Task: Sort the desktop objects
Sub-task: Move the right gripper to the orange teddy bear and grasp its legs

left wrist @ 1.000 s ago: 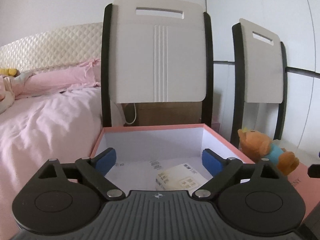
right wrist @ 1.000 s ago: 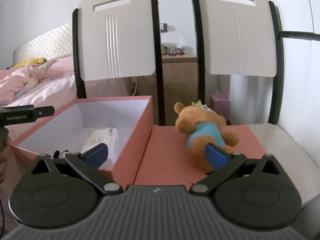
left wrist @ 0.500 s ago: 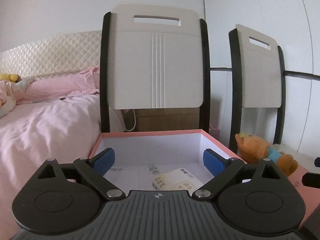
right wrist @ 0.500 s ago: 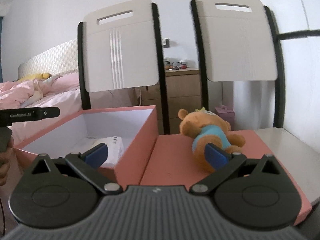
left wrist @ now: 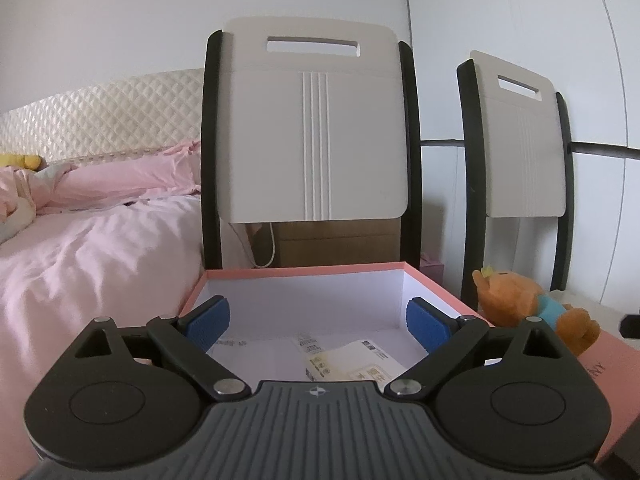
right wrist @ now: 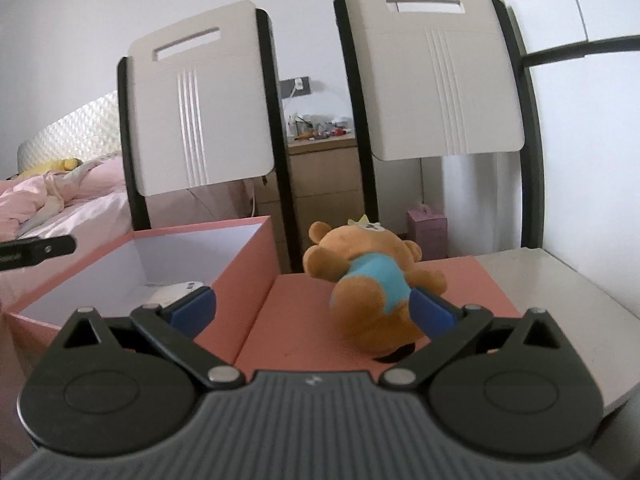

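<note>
Left wrist view. The left gripper [left wrist: 318, 322] is hovering with its jaws spread wide and nothing between them, over the near end of the pink box [left wrist: 308, 269]. Inside the box, just ahead of and below the gripper, a cream packet [left wrist: 352, 362] is lying flat beside white printed slips [left wrist: 306, 344]; their small print and barcodes are too fine to read. Right of the gripper, outside the box wall, the plush bear [left wrist: 528, 304] is lying on the pink lid [left wrist: 608, 364]. Letters on the lid are showing at the right edge, only partly legible.

Right wrist view. The right gripper [right wrist: 312, 308] is standing wide open and empty, with the plush bear [right wrist: 368, 280] just ahead and slightly right; its right finger is looking level with the bear's blue shirt. The bear is lying on its side on the lid [right wrist: 304, 320], which is resting on the pale tabletop [right wrist: 560, 280]. The open box [right wrist: 244, 264] is sitting left of the gripper, a white item [right wrist: 176, 290] showing inside.

Handling note, as judgement: the bear is likely the next item for the box. Centring the torso between the fingers before closing, squeezing the soft body firmly, then lifting clear of the box wall before moving left should be serving well. The left gripper's tip [right wrist: 36, 246] is showing at the far left, its lettering unreadable.
</note>
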A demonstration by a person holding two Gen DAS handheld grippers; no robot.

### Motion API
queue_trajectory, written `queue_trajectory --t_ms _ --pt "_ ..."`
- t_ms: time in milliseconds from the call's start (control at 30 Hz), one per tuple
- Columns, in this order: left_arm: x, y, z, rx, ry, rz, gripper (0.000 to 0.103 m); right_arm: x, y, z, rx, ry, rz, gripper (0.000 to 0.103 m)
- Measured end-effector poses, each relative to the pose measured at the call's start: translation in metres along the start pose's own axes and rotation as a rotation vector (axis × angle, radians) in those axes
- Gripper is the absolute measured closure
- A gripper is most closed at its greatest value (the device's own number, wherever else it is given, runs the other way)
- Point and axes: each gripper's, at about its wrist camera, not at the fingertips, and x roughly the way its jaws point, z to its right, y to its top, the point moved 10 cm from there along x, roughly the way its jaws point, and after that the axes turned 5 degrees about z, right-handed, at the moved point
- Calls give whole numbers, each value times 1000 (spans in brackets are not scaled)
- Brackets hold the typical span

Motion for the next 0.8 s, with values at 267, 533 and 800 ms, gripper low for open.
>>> queue_trajectory --t_ms 267,533,800 --pt "0 2 -2 -10 4 12 6 53 4 20 -4 -19 -108 0" --pt "1 2 0 -13 -3 8 6 104 -28 37 -168 -139 -248 0" --pt "-1 2 -2 -18 -8 11 6 120 -40 53 -143 -154 -316 1"
